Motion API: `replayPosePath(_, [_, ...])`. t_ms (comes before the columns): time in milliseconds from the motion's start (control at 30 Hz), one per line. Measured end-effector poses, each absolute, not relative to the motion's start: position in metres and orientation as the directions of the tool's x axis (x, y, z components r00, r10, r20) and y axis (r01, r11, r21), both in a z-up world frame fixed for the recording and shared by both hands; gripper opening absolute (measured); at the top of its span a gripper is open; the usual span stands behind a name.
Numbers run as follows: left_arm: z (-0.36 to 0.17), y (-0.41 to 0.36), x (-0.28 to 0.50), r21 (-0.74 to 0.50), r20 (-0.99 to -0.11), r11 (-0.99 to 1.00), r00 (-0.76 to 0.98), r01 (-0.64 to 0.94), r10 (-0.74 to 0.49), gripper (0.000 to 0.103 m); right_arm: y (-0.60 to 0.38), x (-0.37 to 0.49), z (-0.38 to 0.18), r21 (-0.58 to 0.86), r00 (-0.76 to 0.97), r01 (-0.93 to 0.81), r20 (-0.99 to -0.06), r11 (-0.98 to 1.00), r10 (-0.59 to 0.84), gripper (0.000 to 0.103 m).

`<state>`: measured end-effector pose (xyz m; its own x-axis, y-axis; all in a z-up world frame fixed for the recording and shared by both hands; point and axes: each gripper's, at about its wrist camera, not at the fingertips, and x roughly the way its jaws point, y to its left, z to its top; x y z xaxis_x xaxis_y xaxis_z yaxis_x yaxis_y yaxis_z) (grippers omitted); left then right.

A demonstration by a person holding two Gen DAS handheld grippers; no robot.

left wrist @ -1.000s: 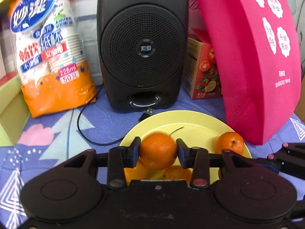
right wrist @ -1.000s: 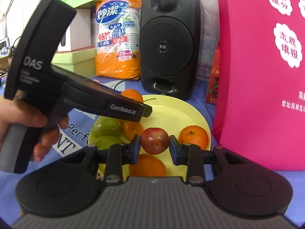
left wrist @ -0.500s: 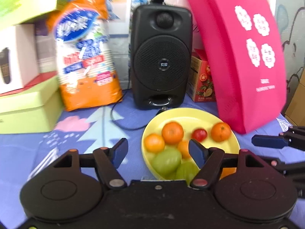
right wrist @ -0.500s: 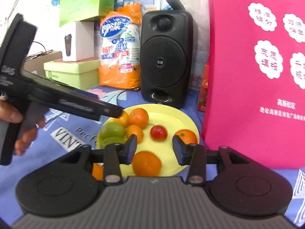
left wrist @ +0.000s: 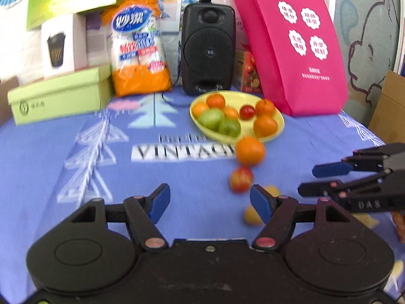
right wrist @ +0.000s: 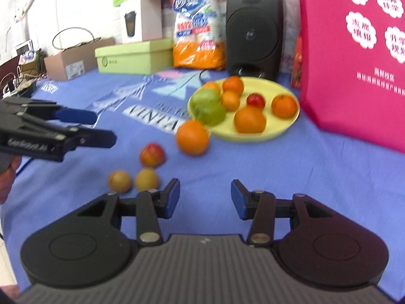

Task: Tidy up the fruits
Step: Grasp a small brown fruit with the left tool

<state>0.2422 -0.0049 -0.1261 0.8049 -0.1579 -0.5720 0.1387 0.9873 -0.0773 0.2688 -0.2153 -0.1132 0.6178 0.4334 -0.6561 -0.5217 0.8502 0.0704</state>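
Observation:
A yellow plate (left wrist: 246,128) (right wrist: 276,126) at the back of the blue cloth holds several oranges, two green fruits (left wrist: 211,118) and a small red fruit (right wrist: 255,100). In front of it on the cloth lie an orange (left wrist: 250,150) (right wrist: 193,136), a red-yellow fruit (left wrist: 241,178) (right wrist: 152,154) and two small yellow fruits (right wrist: 119,181) (right wrist: 147,178). My left gripper (left wrist: 210,200) is open and empty, well back from the plate. My right gripper (right wrist: 205,197) is also back from the plate; its jaws are opening with nothing between them.
Behind the plate stand a black speaker (left wrist: 207,48) with its cable, a pink bag (left wrist: 291,50) to the right and an orange pack of paper cups (left wrist: 139,50). A green box (left wrist: 60,93) lies at the left. A hand (right wrist: 7,177) holds the left gripper.
The left gripper let go of its orange and the right let go of its red fruit, both over the plate. Both grippers then pulled back from the plate with their jaws apart.

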Motion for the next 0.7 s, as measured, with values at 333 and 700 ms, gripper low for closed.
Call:
replayPosePath(333, [-0.151,-0.027,0.234,-0.097,-0.601,0.974,0.768,0.204,-0.221,0.055,-0.208,0.256,-0.12,0.062,0.603,-0.536,-0.67,0.842,0.433,0.044])
replayPosePath(700, [-0.154,-0.029,0.248,-0.105,-0.603,0.972,0.763,0.212,-0.232,0.025,-0.201,0.26,-0.122,0.068,0.583,-0.572,-0.668,0.817,0.464,0.045])
